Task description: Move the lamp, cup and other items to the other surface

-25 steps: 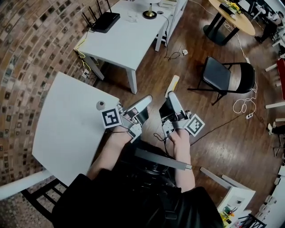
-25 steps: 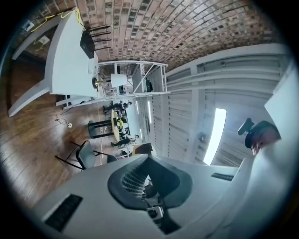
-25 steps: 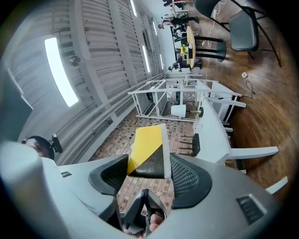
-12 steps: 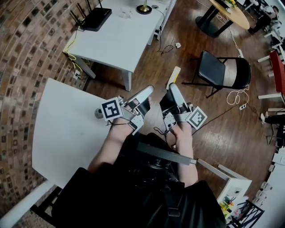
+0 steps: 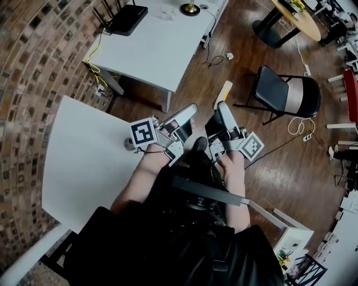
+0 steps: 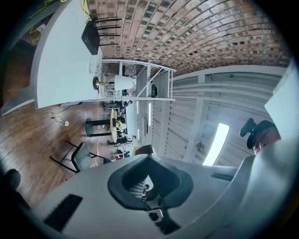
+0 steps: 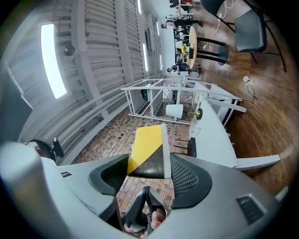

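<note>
From the head view: pinches a flat yellow slab [image 5: 222, 94] in the right tool [image 5: 218, 111], long axis running on past the tool's tip toward the far surface [image 5: 156, 50]. Holds the left tool [image 5: 187, 114] alongside, pressed together on nothing, aimed the same way. Finds the lamp [image 5: 190, 8], the glass cup [image 5: 165, 11] and a black router [image 5: 126, 12] on the far surface, well apart from both tools across wooden floor [image 5: 196, 72]. Shows the near surface [image 5: 84, 162] on the camera's side of the far surface, just beside the left tool, bearing a small grey item [image 5: 129, 144]. From the left gripper view: confirms that tool closed at its tip with no thing inside; places router, cup and lamp in a row on the far surface, up and left of the tool's line. From the right gripper view: shows the slab standing between dark pads [image 7: 187, 179] spread wide to take it, white edge against one pad; sets the lamp on the far surface, beyond the slab's tip and a little right. Reads as a carry in hand, destination unclear. If bound for the near surface, calls for a swing away from the far surface and across the body, with the nearer left tool idle and the loaded right tool on the outer side.
</note>
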A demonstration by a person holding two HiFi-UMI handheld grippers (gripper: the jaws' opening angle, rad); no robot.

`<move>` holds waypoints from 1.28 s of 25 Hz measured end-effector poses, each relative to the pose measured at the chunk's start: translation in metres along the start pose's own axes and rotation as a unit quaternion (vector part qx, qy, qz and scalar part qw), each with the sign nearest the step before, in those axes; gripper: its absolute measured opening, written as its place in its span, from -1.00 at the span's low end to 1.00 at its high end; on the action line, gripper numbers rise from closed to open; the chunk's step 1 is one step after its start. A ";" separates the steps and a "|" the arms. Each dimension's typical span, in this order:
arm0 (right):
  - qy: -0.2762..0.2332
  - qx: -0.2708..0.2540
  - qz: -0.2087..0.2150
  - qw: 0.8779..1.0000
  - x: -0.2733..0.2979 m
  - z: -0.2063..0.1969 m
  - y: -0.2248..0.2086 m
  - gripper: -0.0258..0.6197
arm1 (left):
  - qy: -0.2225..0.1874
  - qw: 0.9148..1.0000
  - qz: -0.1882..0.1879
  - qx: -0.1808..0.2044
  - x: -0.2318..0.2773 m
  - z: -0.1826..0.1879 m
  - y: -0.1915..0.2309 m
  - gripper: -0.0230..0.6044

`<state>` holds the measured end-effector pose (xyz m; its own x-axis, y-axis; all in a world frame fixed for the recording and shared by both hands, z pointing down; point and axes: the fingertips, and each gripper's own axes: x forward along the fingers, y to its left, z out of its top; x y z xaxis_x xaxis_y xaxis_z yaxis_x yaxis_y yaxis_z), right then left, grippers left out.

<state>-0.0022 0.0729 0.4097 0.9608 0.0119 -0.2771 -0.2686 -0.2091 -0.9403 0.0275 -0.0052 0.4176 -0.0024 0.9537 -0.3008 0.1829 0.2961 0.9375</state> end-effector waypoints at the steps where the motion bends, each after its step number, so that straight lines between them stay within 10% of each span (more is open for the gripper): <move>1: 0.002 0.004 0.001 1.000 0.005 0.001 -0.003 0.03 | -0.001 1.000 0.003 0.000 0.001 0.003 0.001 -0.92; 32: 0.093 0.071 0.054 0.992 0.079 0.271 -0.083 0.02 | -0.085 0.987 0.103 0.084 0.269 0.037 0.083 -0.90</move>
<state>0.0775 0.3565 0.4118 0.9182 -0.1869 -0.3492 -0.3655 -0.0601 -0.9289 0.0784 0.2738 0.4082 0.2139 0.9660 -0.1455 0.3236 0.0705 0.9436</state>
